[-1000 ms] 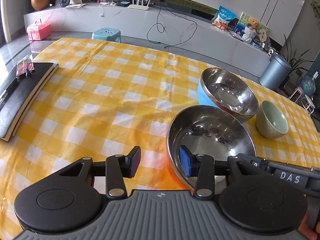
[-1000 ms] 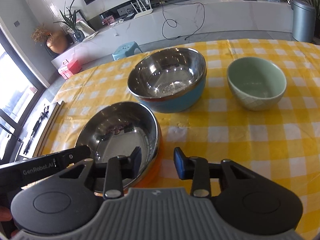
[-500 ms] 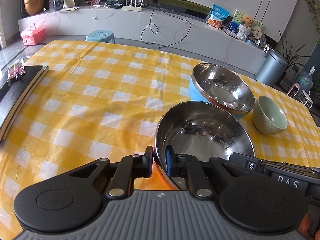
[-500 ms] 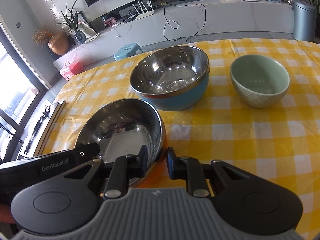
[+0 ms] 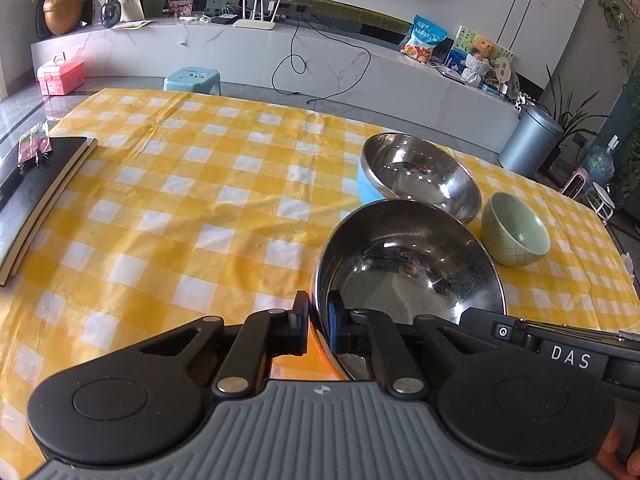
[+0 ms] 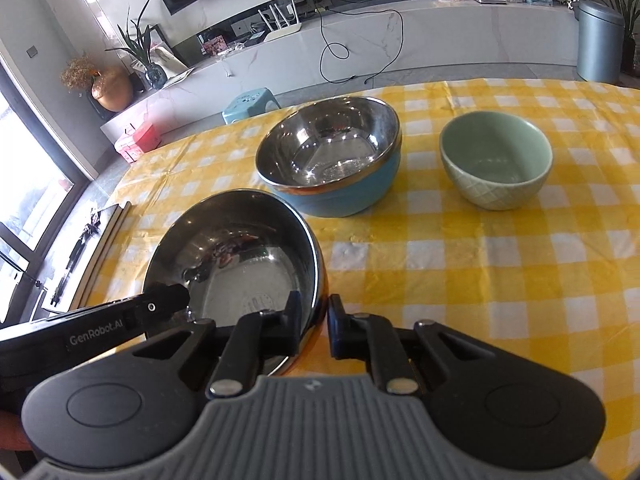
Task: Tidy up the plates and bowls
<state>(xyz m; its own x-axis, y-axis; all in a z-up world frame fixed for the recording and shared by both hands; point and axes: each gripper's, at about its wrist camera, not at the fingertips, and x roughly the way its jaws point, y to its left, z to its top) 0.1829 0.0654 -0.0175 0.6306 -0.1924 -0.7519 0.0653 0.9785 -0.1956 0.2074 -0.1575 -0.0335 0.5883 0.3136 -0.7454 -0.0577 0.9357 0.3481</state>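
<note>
Now, both jaws pinching steel bowl (image 5: 408, 264) rim

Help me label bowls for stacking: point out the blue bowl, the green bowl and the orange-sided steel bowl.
blue bowl (image 6: 352, 196), right wrist view, outer wall.
green bowl (image 6: 496, 196), right wrist view, outer wall.
orange-sided steel bowl (image 5: 404, 276), left wrist view, inner surface.
</note>
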